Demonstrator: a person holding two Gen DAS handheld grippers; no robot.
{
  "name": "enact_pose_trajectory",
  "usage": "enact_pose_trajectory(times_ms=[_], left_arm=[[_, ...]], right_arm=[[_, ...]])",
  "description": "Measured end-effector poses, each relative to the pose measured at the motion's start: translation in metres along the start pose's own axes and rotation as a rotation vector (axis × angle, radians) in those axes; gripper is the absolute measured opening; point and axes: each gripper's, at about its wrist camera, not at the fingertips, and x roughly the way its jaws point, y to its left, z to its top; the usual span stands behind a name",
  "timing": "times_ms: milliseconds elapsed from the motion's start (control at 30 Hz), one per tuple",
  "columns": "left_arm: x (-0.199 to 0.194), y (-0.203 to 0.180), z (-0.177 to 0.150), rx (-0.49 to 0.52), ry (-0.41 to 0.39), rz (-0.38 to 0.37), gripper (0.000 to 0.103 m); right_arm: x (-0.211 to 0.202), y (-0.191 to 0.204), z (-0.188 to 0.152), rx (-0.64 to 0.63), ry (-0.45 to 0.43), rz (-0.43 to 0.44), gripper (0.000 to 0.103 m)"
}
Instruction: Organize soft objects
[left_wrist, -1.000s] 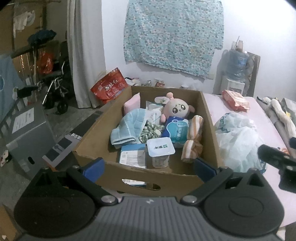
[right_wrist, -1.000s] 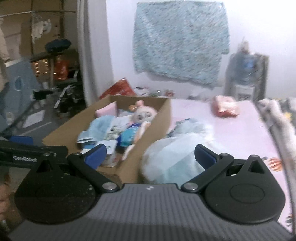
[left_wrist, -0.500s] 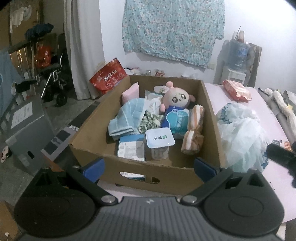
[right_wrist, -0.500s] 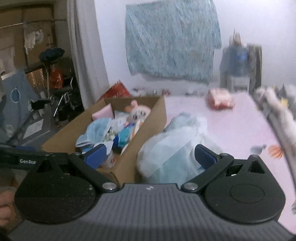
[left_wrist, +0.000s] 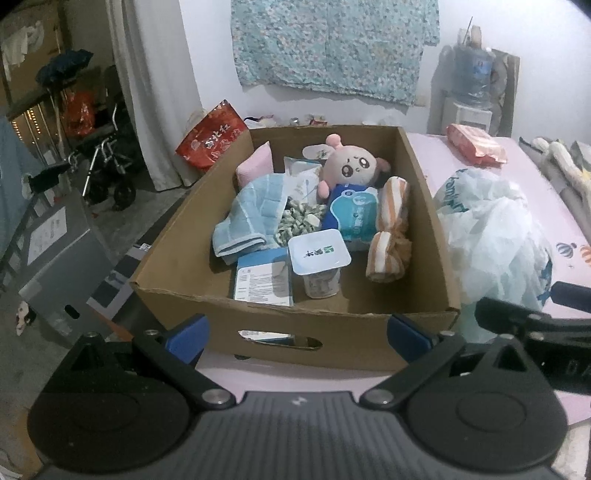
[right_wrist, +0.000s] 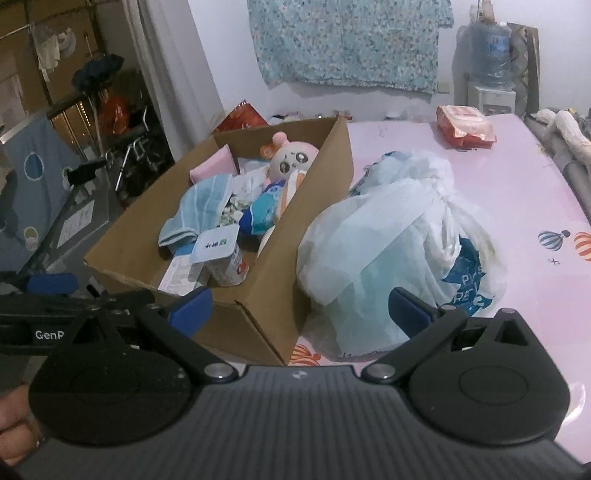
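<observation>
Soft toys and towels sit in the cardboard box (left_wrist: 295, 325), dead ahead of the left tongs (left_wrist: 297, 334). Right tongs (right_wrist: 299, 308) face the plastic bag (right_wrist: 391, 236) beside it. Both spread wide, empty; left is nearer the box.

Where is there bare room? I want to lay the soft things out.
Free: the pink mat between the white plastic bag and the red wipes pack, and right of the bag. Crowded: the brown cardboard box, filled nearly wall to wall.
</observation>
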Motion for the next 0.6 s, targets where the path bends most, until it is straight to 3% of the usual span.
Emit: enact_pose_trajectory(times_ms=[600], left_arm=[[0.0076, 0.0001, -0.0023, 0.011, 0.032, 0.013, 0.103]], right_arm=[[0.0102, -0.0045, -0.0040, -0.013, 0.038, -0.043, 0.102]])
